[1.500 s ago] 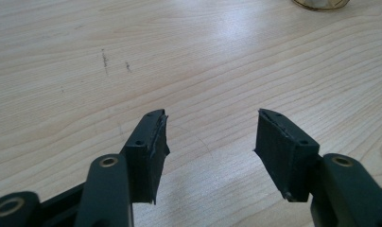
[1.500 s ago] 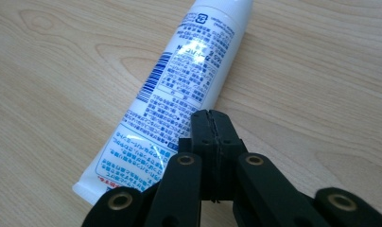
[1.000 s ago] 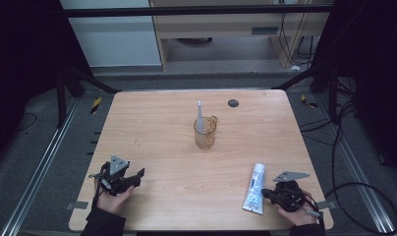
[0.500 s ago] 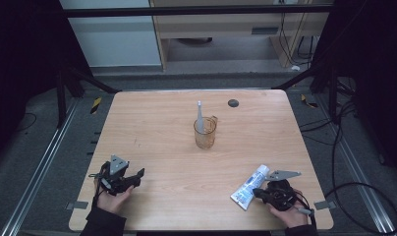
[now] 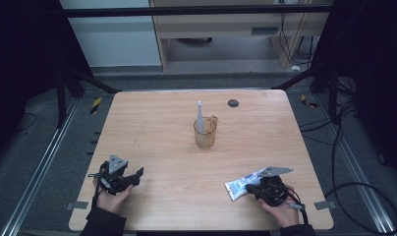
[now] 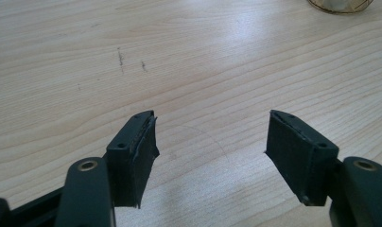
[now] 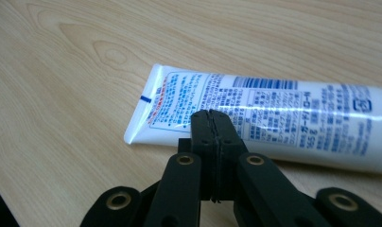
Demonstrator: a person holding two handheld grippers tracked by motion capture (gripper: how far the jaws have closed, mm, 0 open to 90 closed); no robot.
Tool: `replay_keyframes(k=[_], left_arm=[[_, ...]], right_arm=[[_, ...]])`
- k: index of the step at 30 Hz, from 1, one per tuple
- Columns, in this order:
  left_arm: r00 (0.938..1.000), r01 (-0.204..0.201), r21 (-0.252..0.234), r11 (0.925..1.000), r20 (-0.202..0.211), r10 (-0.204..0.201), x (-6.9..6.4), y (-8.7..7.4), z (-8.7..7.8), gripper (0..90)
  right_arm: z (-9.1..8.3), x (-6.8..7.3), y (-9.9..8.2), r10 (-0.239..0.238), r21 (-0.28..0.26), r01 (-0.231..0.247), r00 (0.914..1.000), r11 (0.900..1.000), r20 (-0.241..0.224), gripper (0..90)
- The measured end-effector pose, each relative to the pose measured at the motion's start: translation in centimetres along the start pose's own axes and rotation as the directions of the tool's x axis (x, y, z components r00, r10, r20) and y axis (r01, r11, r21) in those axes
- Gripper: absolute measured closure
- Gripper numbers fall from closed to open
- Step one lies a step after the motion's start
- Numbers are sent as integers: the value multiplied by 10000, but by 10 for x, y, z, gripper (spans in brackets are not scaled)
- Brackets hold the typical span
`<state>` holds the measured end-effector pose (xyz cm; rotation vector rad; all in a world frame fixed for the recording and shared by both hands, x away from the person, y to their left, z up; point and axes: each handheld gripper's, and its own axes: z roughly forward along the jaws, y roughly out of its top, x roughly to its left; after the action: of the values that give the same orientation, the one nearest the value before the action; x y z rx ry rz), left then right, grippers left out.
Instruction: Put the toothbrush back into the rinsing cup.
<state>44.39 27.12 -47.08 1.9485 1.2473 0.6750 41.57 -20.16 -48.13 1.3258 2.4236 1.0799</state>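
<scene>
Here my right tongs (image 7: 212, 124) are pressed together with nothing between them, their tips just at the side of the toothpaste tube (image 7: 274, 113), which lies flat on the tabletop (image 5: 157, 128) near its front right corner. My left tongs (image 6: 210, 146) are spread over bare wood.

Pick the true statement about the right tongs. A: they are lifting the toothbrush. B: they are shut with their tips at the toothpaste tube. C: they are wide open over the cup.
B: the right tongs are pressed together, tips against the lying toothpaste tube.
</scene>
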Motion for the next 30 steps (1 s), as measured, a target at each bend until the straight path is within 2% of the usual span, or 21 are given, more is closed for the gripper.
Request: replay_keyframes(k=[7, 23, 27, 30], left_arm=[[10000, 27, -119, 9999, 15, -27, -1, 2, -1, 314], [10000, -47, 140, 9999, 36, 47, -2, 1, 1, 314], [10000, -69, 154, 9999, 25, 69, -1, 1, 1, 317], [10000, -84, 160, 9998, 30, 83, -1, 1, 1, 318]], right_arm=[[8, 2, 7, -130, -98, 132, 9998, 9999, 143, 900], [22, 3, 21, -225, -299, 238, 9989, 9993, 422, 897], [16, 0, 24, -237, -636, 263, 9988, 9976, 420, 895], [7, -8, 27, 19, -1003, 52, 9975, 9949, 708, 891]])
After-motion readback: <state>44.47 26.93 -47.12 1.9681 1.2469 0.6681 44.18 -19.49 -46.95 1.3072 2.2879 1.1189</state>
